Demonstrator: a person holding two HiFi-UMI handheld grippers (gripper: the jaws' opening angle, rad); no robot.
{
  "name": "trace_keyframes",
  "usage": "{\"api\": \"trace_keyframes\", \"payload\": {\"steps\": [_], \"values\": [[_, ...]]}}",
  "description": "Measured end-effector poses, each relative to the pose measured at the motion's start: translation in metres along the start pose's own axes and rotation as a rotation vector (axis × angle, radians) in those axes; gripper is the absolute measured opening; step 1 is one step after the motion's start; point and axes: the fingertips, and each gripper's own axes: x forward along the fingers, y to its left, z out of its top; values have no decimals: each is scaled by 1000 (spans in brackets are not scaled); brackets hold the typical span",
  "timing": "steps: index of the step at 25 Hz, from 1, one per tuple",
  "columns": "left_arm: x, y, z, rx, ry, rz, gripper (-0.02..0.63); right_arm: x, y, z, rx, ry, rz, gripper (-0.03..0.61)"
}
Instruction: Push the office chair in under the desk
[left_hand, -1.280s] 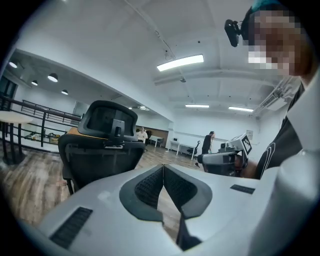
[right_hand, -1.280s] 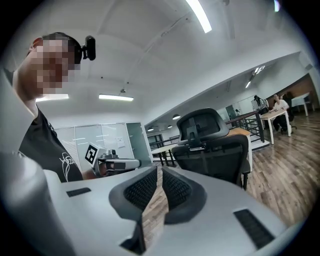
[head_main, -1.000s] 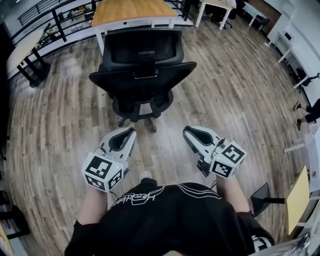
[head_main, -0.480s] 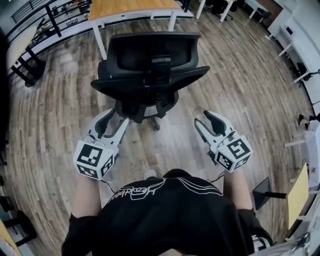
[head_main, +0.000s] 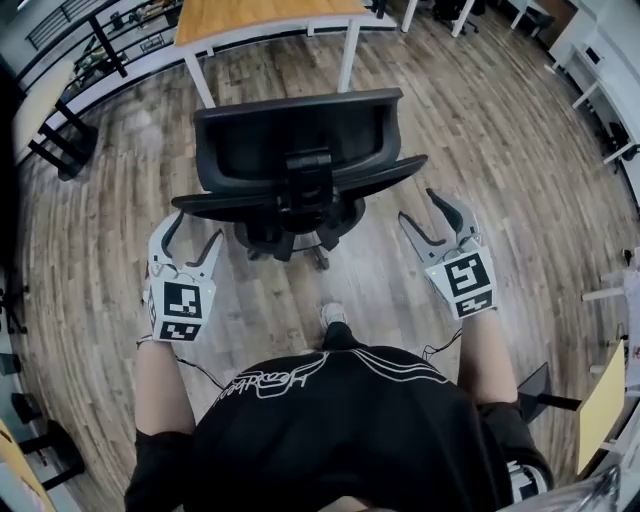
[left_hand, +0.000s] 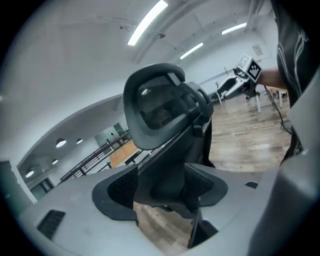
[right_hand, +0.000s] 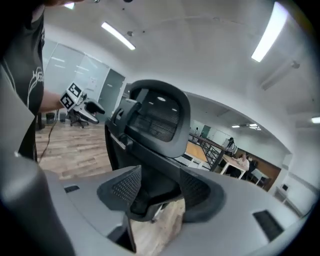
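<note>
The black office chair stands with its back toward me, in front of the wooden desk with white legs. My left gripper is at the seat's left edge and my right gripper at its right edge. Both point forward with their jaws opening, and nothing is pressed between the pads. In the left gripper view the chair rises just beyond the left gripper. In the right gripper view the chair fills the gap of the right gripper.
A black railing and a dark desk frame stand at the far left. White desks line the right side. My shoe is on the wooden floor behind the chair's base. A black stand is at the lower right.
Both grippers have moved forward and apart, from behind the chair to its two sides. Their jaws have gone from shut to wide apart. The chair now looks closer to me.
</note>
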Motion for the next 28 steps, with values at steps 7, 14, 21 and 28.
{"api": "trace_keyframes", "payload": {"steps": [7,14,21,28], "values": [[35,22,-10,184,97,66,268,57,-34,-23,-299,111,-53,253],[50,19,-6,248,99,0,272,88,-42,-32,-494,161,-45,254],[80,19,5,346,136,6,266,107,-64,-32,-557,162,-47,253],[101,30,12,335,121,17,262,126,-83,-27,-571,137,-55,253]]}}
